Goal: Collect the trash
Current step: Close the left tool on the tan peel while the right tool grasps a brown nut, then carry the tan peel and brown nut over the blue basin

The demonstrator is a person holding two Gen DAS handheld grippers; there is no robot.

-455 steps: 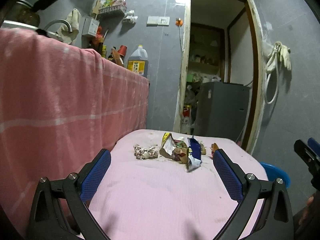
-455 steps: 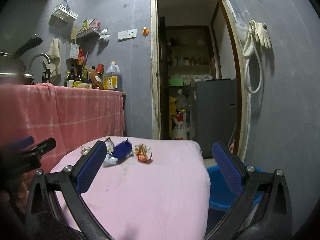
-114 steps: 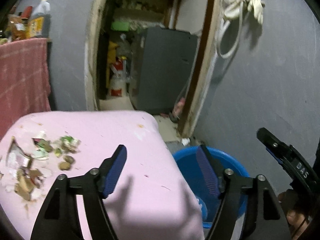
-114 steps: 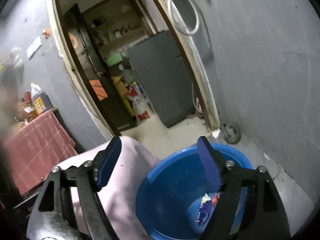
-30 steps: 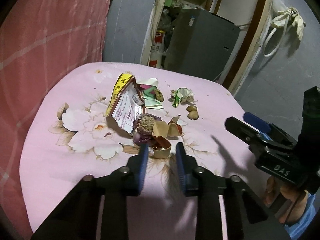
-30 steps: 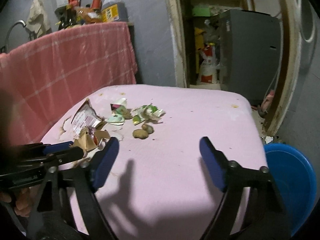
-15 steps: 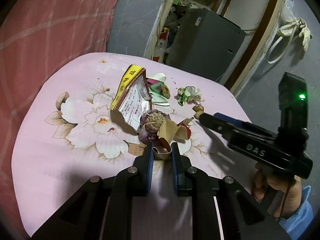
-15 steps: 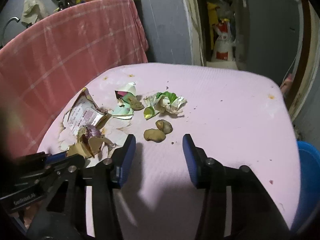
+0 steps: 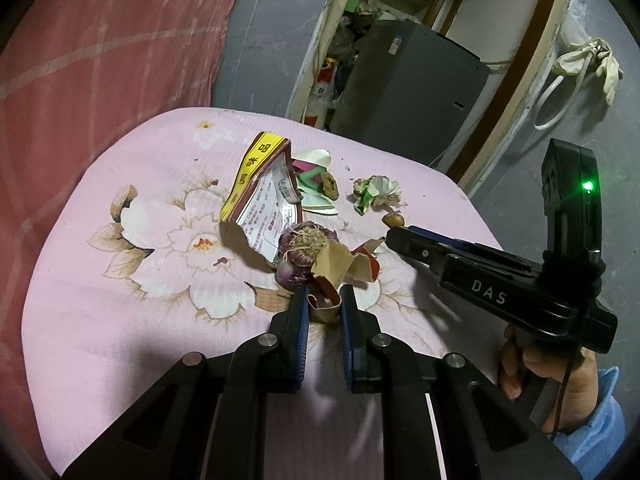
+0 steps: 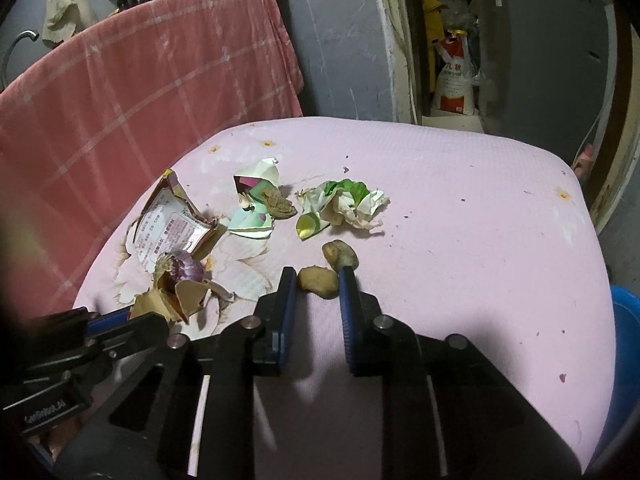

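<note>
Trash lies on a pink cloth-covered table [image 9: 120, 280]. My left gripper [image 9: 323, 304] is shut on a brown paper scrap [image 9: 322, 307] joined to a purple onion husk [image 9: 300, 252] and tan wrapper pieces [image 9: 340, 264]. A torn yellow-edged packet [image 9: 260, 196] and a crumpled green-white paper [image 9: 376, 192] lie beyond. My right gripper [image 10: 318, 280] has its fingers nearly closed around a brown lump [image 10: 318, 278], with a second lump [image 10: 340, 254] at its right fingertip. The packet [image 10: 172, 220], the onion husk [image 10: 180, 272] and the crumpled paper [image 10: 344, 204] also show in the right wrist view.
A pink checked cloth [image 10: 140, 92] hangs at the left. A blue basin [image 10: 624, 360] stands off the table's right edge. A doorway with a grey cabinet [image 9: 408, 88] lies behind. A torn paper cup with a brown bit [image 10: 256, 204] sits mid-table.
Both grippers have closed in. The left one has tightened on the brown scrap. The right one has moved forward and narrowed around the brown lump.
</note>
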